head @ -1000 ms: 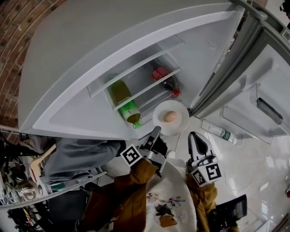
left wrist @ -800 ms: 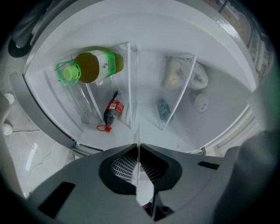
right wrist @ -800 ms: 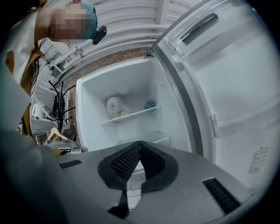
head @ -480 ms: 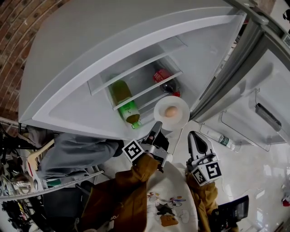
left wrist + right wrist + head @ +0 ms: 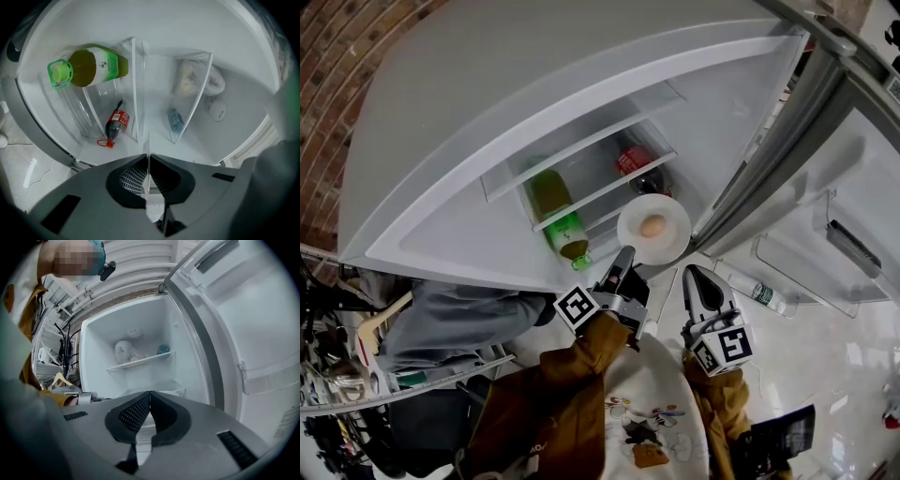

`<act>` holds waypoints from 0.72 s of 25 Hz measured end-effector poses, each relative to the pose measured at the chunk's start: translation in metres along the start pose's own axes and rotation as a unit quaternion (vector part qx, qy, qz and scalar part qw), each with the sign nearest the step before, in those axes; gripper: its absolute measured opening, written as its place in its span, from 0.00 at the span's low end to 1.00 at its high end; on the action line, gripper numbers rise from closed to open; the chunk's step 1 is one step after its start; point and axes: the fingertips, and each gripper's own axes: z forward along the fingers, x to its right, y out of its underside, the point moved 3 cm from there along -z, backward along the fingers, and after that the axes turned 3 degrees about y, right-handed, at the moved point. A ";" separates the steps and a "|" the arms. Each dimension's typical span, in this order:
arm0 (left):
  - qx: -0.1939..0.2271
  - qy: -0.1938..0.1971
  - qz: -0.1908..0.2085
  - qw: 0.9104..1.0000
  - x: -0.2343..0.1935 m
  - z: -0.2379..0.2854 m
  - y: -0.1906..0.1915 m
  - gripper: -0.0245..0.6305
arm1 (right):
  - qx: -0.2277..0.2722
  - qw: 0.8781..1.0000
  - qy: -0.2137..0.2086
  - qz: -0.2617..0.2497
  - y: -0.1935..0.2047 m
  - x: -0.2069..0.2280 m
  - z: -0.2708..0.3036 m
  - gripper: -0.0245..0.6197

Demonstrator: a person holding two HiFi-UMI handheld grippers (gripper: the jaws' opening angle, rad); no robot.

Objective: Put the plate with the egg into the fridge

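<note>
A white plate point(image 5: 653, 229) with a brown egg point(image 5: 652, 226) on it hangs level in front of the open fridge point(image 5: 581, 112), near the cola bottle's shelf. My left gripper point(image 5: 623, 266) is shut on the plate's near rim. In the left gripper view the plate point(image 5: 148, 185) shows edge-on as a thin white line pinched between the jaws of that gripper point(image 5: 148, 157). My right gripper point(image 5: 697, 281) hovers just right of it, shut, with nothing in it. In its own view the right gripper point(image 5: 150, 393) points at the fridge interior.
Inside the fridge lie a green bottle point(image 5: 561, 220) and a cola bottle point(image 5: 637, 164) in clear bins; both show in the left gripper view, the green bottle point(image 5: 89, 68) above the cola bottle point(image 5: 116, 124). The open door point(image 5: 834, 216) stands at the right, with a water bottle point(image 5: 759, 292) in its low bin.
The left gripper has carried the plate and egg a little up and in toward the fridge shelves. The right gripper has shifted slightly left and up beside it.
</note>
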 end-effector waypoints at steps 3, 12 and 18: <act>0.003 0.000 0.002 1.000 -0.002 0.003 -0.002 0.07 | 0.000 1.000 0.003 -0.002 0.001 0.002 0.003 0.05; 0.011 0.003 0.010 1.000 -0.001 0.013 -0.013 0.07 | 0.007 1.000 0.019 -0.014 0.000 0.009 0.020 0.05; 0.019 -0.002 0.013 1.000 -0.004 0.017 -0.025 0.07 | 0.005 1.000 0.021 -0.016 0.001 0.013 0.032 0.05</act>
